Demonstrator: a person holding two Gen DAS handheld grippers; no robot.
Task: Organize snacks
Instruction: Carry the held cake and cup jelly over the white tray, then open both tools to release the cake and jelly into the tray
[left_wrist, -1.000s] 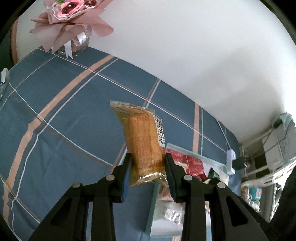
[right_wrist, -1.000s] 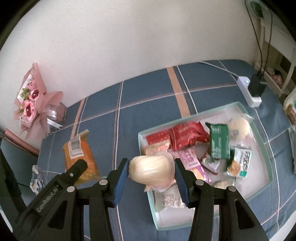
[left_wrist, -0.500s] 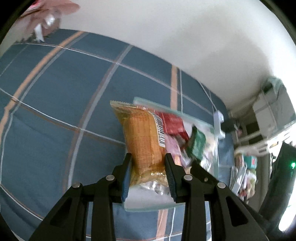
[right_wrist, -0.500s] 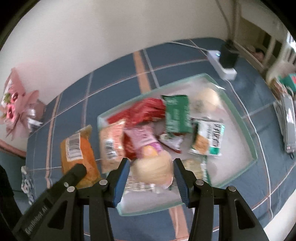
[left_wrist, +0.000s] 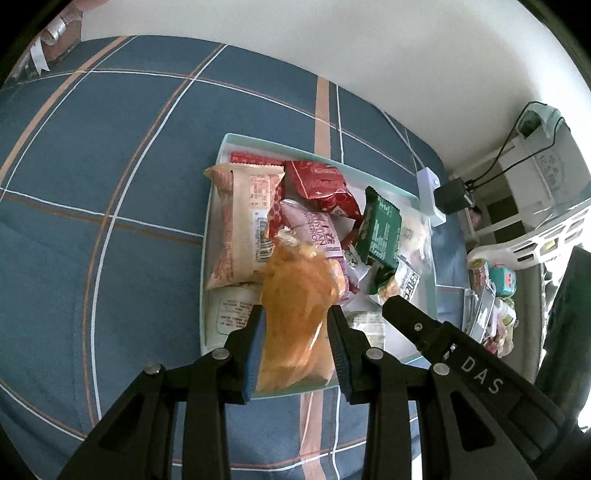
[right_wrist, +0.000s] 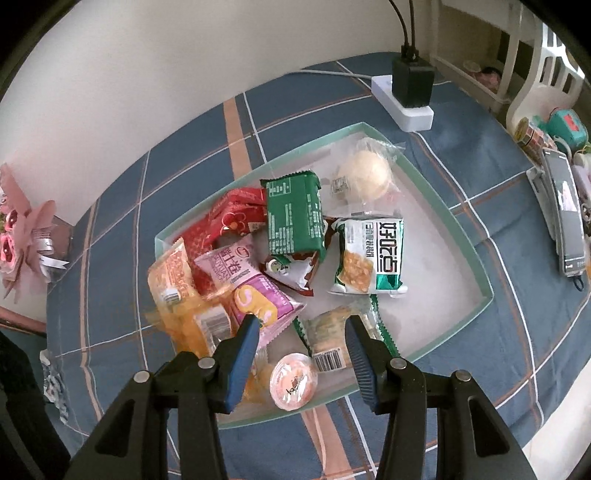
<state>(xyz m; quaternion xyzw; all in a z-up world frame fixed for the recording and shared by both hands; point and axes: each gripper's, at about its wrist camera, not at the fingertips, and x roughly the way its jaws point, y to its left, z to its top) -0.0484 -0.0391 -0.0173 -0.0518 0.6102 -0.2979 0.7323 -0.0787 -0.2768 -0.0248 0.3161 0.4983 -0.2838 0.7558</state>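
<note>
Snacks are heaped in a pale green, clear-walled tray (right_wrist: 489, 295) set on a blue plaid cloth (right_wrist: 110, 240).

The left gripper (left_wrist: 295, 314) is clenched on an orange snack packet (left_wrist: 299, 295). The packet is pinched from both sides by the blue pads and held above the near left part of the tray, over a pink packet (left_wrist: 317, 229) and just beside a beige packet (left_wrist: 243, 221). In the right wrist view the orange packet is seen blurred at the tray's left edge.

The right gripper (right_wrist: 301, 328) is held over the near edge of the tray with its fingers apart. Nothing is seen pressed between the pads. Through the gap a clear packet with green zigzag ends (right_wrist: 328, 332) and a round orange-lidded cup (right_wrist: 293, 380) are seen. Both seem to be lying in the tray, though contact with the pads cannot be fully ruled out.

Further in, these are spread across the tray:
- a green packet (right_wrist: 295, 218)
- red packets (right_wrist: 229, 218)
- a white-and-green cracker packet (right_wrist: 369, 254)
- a pale bun in clear wrap (right_wrist: 364, 173), at the far corner

Beyond the tray a white power strip with a black adapter (right_wrist: 410, 85) is laid on the cloth. A pink bouquet (right_wrist: 22, 236) is placed at the far left by the wall.
</note>
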